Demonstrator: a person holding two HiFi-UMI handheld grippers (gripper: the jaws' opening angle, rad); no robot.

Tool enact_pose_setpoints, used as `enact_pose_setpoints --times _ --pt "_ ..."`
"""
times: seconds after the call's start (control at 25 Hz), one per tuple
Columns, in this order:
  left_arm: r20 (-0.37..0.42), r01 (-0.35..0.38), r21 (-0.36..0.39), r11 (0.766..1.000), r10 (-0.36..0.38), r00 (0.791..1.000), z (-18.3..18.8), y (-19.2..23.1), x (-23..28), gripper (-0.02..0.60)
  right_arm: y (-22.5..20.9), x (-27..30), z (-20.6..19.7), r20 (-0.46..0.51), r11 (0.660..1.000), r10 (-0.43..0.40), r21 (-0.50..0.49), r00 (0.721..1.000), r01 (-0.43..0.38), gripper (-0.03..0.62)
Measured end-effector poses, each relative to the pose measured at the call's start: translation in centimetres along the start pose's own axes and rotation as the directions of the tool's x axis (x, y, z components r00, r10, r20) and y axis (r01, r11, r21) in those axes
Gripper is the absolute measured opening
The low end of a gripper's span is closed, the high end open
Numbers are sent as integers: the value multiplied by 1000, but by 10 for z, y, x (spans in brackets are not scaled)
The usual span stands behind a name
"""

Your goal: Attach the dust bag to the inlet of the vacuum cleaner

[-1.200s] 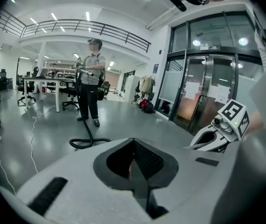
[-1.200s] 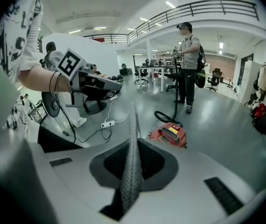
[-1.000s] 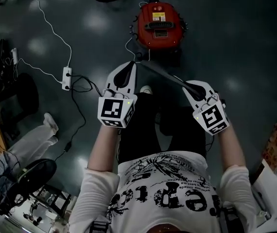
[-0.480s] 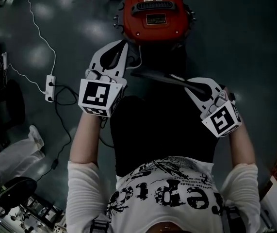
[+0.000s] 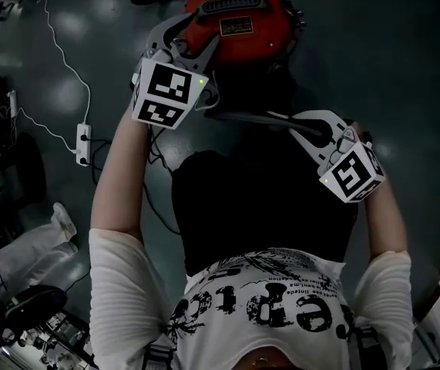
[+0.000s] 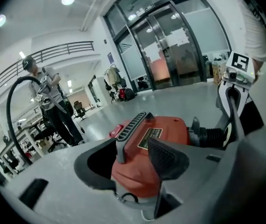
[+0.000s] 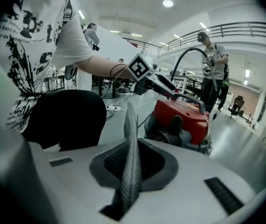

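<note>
Left gripper at the vacuum cleaner, jaws apart and just opening.
Its handle stands between them; right gripper jaws are pressed together, and the dark strip ahead of them is unclear.

Office hall: glass doors, mezzanine railing, ceiling downlights.

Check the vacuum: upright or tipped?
Upright: the vacuum sits level on the floor, with its handle on top.

Open floor right of vacuum cleaner; power strip left.
</note>
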State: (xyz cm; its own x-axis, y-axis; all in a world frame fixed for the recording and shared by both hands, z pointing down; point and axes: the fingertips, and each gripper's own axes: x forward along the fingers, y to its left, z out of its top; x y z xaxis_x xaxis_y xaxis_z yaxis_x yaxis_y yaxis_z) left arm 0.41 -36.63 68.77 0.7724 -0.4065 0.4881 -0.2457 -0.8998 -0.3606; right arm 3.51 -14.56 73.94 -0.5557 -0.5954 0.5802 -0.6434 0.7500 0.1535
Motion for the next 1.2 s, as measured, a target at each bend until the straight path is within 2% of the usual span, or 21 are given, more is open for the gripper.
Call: enact_pose_setpoints --times 0.16,0.28,0.44,0.56,0.68,0.8,0.92,1.2 --pt "-75 65 114 991 -57 996 4 11 29 204 0 1 -2 -1 1000 13 19 1000 -13 25" --pt "-145 139 210 968 -110 983 5 11 47 204 -2 1 -3 8 999 34 33 999 -34 25" --pt "-216 217 294 931 -157 964 5 0 64 202 -5 2 -7 4 999 31 13 1000 -31 25" --pt "-217 209 301 931 -146 965 8 0 71 189 -5 2 -11 -8 1000 22 6 1000 -22 25" --pt "-193 193 340 921 -132 972 9 2 74 138 -8 4 -17 -10 1000 3 5 1000 -3 25" --pt "-170 211 337 917 -162 972 9 1 75 137 -17 8 -22 -13 999 -34 22 999 35 26" --pt "-184 228 332 915 -175 967 6 0 77 137 -24 13 -29 -31 996 -72 42 997 73 31" --pt "-163 203 332 921 -157 974 7 1 77 137 -32 18 -23 -67 990 -141 20 988 142 43"
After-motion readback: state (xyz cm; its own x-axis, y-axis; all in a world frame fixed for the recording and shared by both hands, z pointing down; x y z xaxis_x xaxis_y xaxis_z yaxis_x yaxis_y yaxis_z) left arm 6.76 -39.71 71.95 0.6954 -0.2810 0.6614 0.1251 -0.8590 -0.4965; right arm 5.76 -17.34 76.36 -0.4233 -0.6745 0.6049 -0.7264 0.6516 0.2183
